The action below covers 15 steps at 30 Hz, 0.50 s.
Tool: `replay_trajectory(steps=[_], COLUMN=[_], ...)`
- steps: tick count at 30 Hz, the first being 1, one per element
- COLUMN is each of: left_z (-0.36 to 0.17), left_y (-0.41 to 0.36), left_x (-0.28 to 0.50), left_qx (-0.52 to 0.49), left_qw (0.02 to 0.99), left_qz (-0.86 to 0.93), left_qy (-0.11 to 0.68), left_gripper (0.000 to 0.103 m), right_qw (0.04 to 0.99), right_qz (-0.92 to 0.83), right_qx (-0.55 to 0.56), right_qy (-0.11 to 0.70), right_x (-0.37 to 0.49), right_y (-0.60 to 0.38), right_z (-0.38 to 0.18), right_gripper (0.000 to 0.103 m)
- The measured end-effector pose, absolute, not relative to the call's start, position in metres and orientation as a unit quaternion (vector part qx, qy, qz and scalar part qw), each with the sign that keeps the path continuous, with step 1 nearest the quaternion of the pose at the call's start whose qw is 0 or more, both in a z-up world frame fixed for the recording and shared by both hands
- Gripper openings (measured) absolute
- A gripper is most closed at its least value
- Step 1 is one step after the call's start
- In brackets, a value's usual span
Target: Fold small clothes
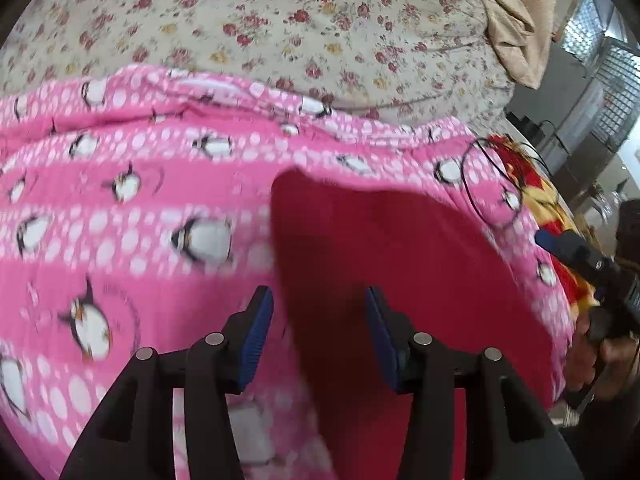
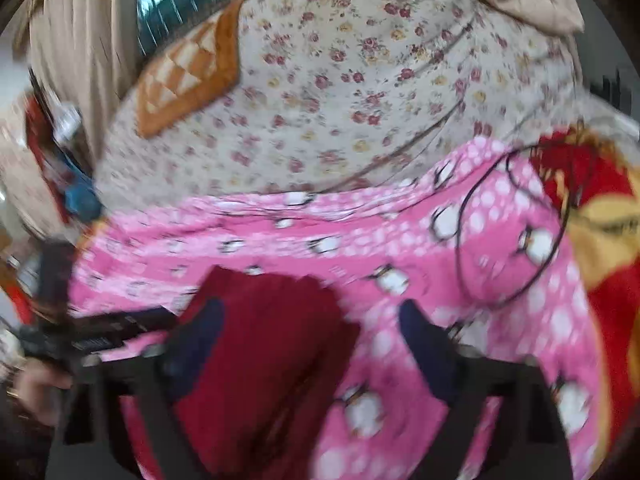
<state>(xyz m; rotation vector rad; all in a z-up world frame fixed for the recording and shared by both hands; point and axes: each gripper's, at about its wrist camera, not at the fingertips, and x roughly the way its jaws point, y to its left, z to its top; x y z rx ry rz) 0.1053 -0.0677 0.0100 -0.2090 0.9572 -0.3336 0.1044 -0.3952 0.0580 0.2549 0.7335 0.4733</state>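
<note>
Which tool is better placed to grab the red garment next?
Probably left. The left tool is open with the red garment centred between its fingers; the right tool, also open, has it off toward one finger.

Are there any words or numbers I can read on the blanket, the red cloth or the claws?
None can be read.
Pink penguin blanket: faint curved print beside one penguin, too blurred.
Left claw, seen from the right wrist camera: a pale label, too smeared.
Red garment: no print shows.
</note>
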Motion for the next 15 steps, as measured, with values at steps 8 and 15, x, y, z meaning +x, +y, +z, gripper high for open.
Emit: replay_trajectory(steps=[8, 15], left_z=[-0.02, -0.014], left_y=[-0.047, -0.04], left_x=[0.099, 0.093], left_qx=[-0.173, -0.179], left_qw=[0.857, 0.859], left_qz=[-0.226, -0.239], left_qy=[0.429, 0.417], left_gripper=[0.038, 0.039], right_qw=[0.845, 0.822], right_qz=[0.235, 0.26], right_qx=[0.199, 0.238], right_qy=[0.437, 0.447], right_x=[0.112, 0.121], right_y=[-0.387, -0.383], right_z=[-0.001, -0.022], right_gripper=[0.095, 0.097])
